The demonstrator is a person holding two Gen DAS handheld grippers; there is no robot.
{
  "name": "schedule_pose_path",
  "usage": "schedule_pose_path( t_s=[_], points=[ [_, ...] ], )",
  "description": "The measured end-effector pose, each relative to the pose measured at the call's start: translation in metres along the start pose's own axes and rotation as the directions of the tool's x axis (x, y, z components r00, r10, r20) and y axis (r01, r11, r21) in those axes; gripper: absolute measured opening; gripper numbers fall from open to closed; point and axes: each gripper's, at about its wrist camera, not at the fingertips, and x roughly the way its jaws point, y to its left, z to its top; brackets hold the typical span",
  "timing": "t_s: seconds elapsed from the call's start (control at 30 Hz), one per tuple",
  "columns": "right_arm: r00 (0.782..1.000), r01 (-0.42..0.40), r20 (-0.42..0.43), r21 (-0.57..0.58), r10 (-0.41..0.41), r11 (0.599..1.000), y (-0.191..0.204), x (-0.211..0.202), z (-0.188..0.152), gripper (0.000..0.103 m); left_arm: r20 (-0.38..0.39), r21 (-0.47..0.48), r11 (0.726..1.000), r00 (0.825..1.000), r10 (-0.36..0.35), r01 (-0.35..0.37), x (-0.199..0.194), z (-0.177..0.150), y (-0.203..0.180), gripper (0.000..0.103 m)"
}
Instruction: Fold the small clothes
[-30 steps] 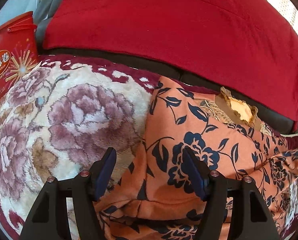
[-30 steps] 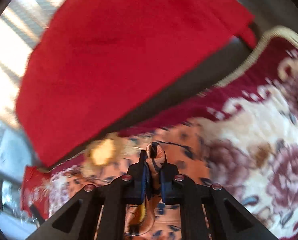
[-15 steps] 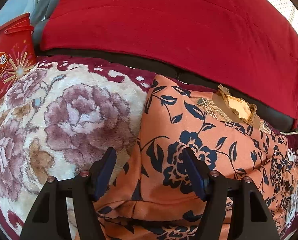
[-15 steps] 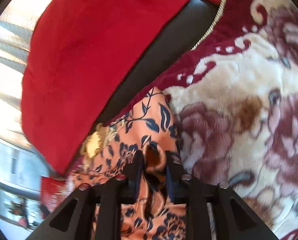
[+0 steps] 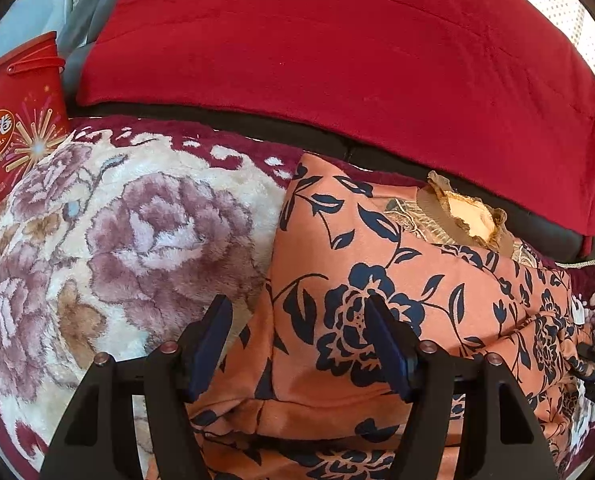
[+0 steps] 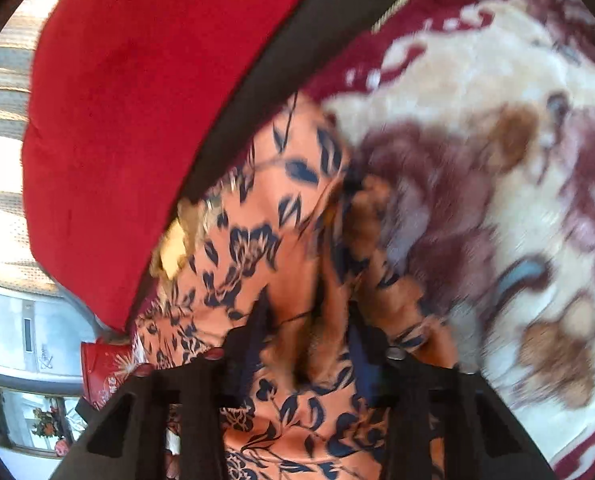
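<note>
— Lying on the blanket, against its far edge, the garment is seen: orange cloth with dark blue flowers, a frilled collar toward the red cushion. How are the jaws set?

— The left gripper is held wide over the garment's near left part. One finger is placed above the blanket, the other above the cloth, and nothing is pinched.

— And the other one?

— The right gripper is parted only narrowly. A bunched fold of the garment is seen between its fingers; the view is blurred, but a gap is seen beside each pad, so the fold is not pressed.

— What else is seen?

— A red box is stood at the blanket's far left corner. A dark strip of seat is shown between the blanket and the cushion. The garment's right side is heaped in folds near the blanket's right edge.
</note>
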Motion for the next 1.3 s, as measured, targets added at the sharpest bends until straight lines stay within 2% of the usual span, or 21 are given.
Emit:
schedule_pose_path(
  t_s=[0.03, 0.07, 0.17, 0.27, 0.4, 0.47, 0.5, 0.53, 0.57, 0.6, 0.63, 0.67, 0.7, 0.77, 0.8, 0.87, 0.97, 1.03, 1.2, 1.23, 1.3],
  points=[
    [1.0, 0.009, -0.011, -0.008, -0.009, 1.0, 0.005, 0.003, -0.003, 0.029, -0.003, -0.008, 1.0, 1.0, -0.003, 0.003, 0.0, 0.0, 0.002, 0.069],
    [1.0, 0.015, -0.017, -0.016, -0.015, 1.0, 0.008, 0.005, -0.005, 0.012, -0.006, -0.019, 1.0, 1.0, -0.009, 0.009, 0.0, 0.001, 0.004, 0.069],
    [0.998, 0.068, -0.004, -0.059, -0.069, 0.996, 0.022, -0.002, -0.01, 0.009, -0.008, -0.046, 0.999, 1.0, -0.027, 0.026, -0.001, 0.002, 0.009, 0.069],
    [0.998, 0.058, 0.011, -0.125, -0.057, 0.991, 0.049, -0.018, -0.01, 0.009, 0.002, -0.051, 0.998, 0.999, -0.033, 0.033, -0.005, 0.004, 0.01, 0.069],
    [0.996, -0.017, 0.078, -0.229, 0.036, 0.973, 0.101, -0.047, 0.002, 0.009, 0.006, -0.07, 0.997, 0.999, -0.039, 0.039, -0.006, 0.005, 0.014, 0.069],
    [0.981, -0.088, 0.138, -0.31, 0.136, 0.947, 0.135, -0.062, 0.012, 0.009, 0.005, -0.076, 0.996, 0.999, -0.035, 0.036, -0.004, 0.006, 0.015, 0.069],
    [0.965, -0.134, 0.166, -0.359, 0.205, 0.924, 0.149, -0.068, 0.014, 0.009, 0.006, -0.075, 0.997, 0.999, -0.034, 0.035, -0.004, 0.006, 0.015, 0.069],
    [0.934, -0.192, 0.194, -0.433, 0.299, 0.881, 0.161, -0.076, 0.014, 0.009, 0.009, -0.072, 0.997, 0.999, -0.03, 0.031, -0.004, 0.006, 0.014, 0.069],
    [0.876, -0.246, 0.225, -0.551, 0.426, 0.797, 0.17, -0.086, 0.008, 0.009, 0.012, -0.07, 0.997, 1.0, -0.024, 0.025, -0.004, 0.006, 0.014, 0.069],
    [0.833, -0.248, 0.245, -0.636, 0.497, 0.73, 0.171, -0.089, 0.002, 0.008, 0.015, -0.068, 0.997, 1.0, -0.019, 0.02, -0.004, 0.005, 0.015, 0.069],
    [0.827, -0.198, 0.276, -0.672, 0.49, 0.713, 0.166, -0.083, 0.002, 0.008, 0.016, -0.065, 0.998, 1.0, -0.014, 0.015, -0.004, 0.005, 0.014, 0.069],
    [0.857, -0.154, 0.292, -0.641, 0.425, 0.752, 0.155, -0.069, 0.01, 0.009, 0.013, -0.059, 0.998, 1.0, -0.012, 0.012, -0.003, 0.004, 0.013, 0.069],
    [0.907, -0.115, 0.281, -0.551, 0.314, 0.826, 0.133, -0.046, 0.024, 0.009, 0.007, -0.05, 0.999, 1.0, -0.01, 0.011, -0.002, 0.004, 0.012, 0.069],
    [0.953, -0.046, 0.255, -0.409, 0.163, 0.911, 0.087, -0.021, 0.037, 0.009, 0.001, -0.045, 0.999, 1.0, -0.007, 0.008, 0.0, 0.003, 0.01, 0.069],
    [0.957, -0.016, 0.262, -0.38, 0.125, 0.925, 0.062, -0.018, 0.035, 0.01, 0.002, -0.046, 0.999, 1.0, -0.009, 0.009, 0.0, 0.003, 0.01, 0.069],
    [0.969, -0.009, 0.229, -0.326, 0.089, 0.945, 0.03, -0.017, 0.027, 0.013, 0.003, -0.042, 0.999, 1.0, -0.011, 0.011, 0.001, 0.003, 0.007, 0.069],
    [0.984, -0.052, 0.151, -0.236, 0.09, 0.97, -0.003, -0.021, 0.014, 0.013, -0.002, -0.035, 0.999, 1.0, -0.011, 0.011, 0.001, 0.002, 0.003, 0.069],
    [0.984, -0.013, 0.17, -0.232, 0.054, 0.973, -0.007, -0.031, 0.01, 0.013, -0.005, -0.032, 0.999, 1.0, -0.007, 0.007, 0.001, 0.001, 0.002, 0.069],
    [0.988, -0.056, 0.133, -0.2, 0.083, 0.978, 0.0, -0.044, 0.019, 0.015, -0.015, -0.041, 0.999, 1.0, 0.009, -0.01, 0.004, 0.0, 0.006, 0.069],
    [0.988, -0.059, 0.132, -0.195, 0.086, 0.979, -0.002, -0.047, 0.019, 0.021, -0.021, -0.041, 0.999, 1.0, 0.014, -0.014, 0.006, 0.0, 0.007, 0.069],
    [0.988, -0.057, 0.134, -0.165, 0.08, 0.985, -0.012, -0.046, 0.02, 0.044, -0.039, -0.043, 0.999, 0.999, 0.021, -0.023, 0.01, -0.001, 0.01, 0.069]
  ],
)
